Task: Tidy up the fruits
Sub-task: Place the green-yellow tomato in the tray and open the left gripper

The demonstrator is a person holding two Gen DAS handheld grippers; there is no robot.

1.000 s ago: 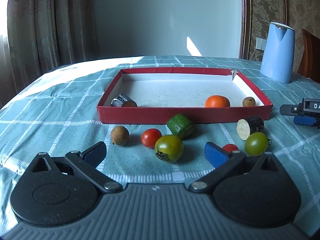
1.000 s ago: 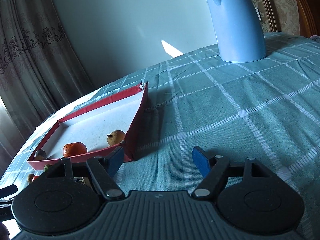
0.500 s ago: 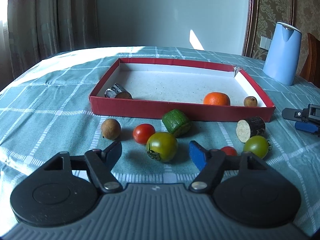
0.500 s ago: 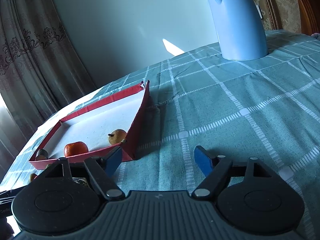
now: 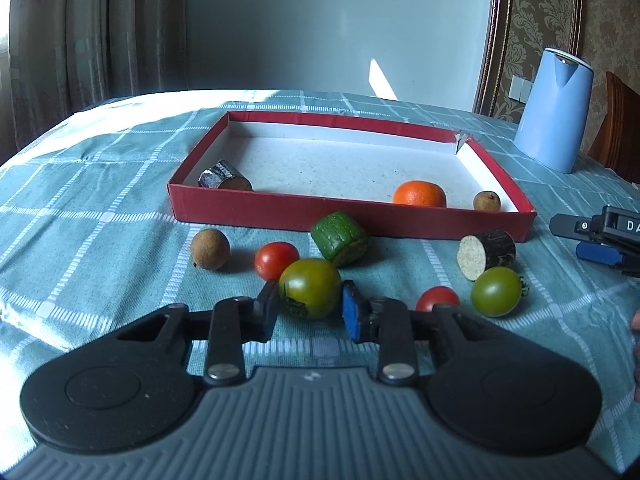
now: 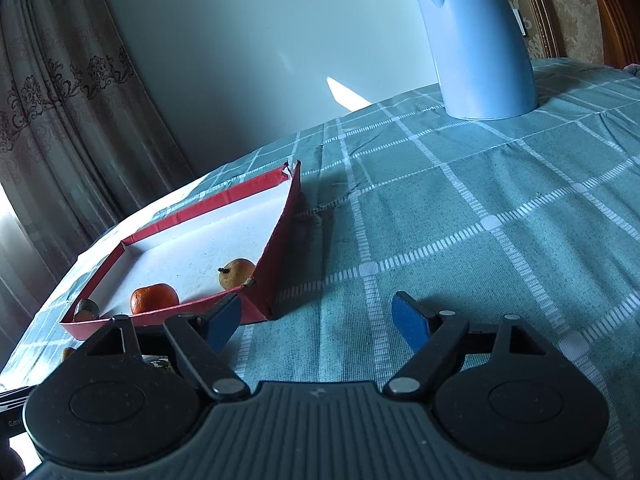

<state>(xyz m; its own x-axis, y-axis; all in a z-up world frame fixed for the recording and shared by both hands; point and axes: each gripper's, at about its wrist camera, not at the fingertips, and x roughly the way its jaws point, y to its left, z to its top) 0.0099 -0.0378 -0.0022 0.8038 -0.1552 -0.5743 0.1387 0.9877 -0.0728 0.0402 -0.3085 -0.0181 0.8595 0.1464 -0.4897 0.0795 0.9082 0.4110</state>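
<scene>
My left gripper [image 5: 310, 306] is closing on a large green tomato [image 5: 310, 285] on the checked cloth, its pads touching both sides. Around it lie a red tomato [image 5: 276, 259], a brown longan [image 5: 210, 249], a green cucumber chunk [image 5: 340, 241], a dark cut root piece [image 5: 486, 254], a second green tomato [image 5: 496, 291] and a small red tomato [image 5: 437, 298]. Behind them, the red tray [image 5: 348, 216] holds an orange [image 5: 419, 194], a longan [image 5: 487, 201] and a dark chunk [image 5: 224, 176]. My right gripper [image 6: 316, 320] stands open over bare cloth beside the tray's corner [image 6: 280, 264].
A blue kettle [image 5: 554, 110] stands on the table at the far right, behind the tray. A wooden chair back [image 5: 620, 128] shows past it. Curtains [image 5: 80, 28] hang at the left. The table's far edge runs behind the tray.
The left gripper's jaws have come together from wide open onto the large green tomato. The right gripper's jaws have spread slightly. Neither hand has shifted.
</scene>
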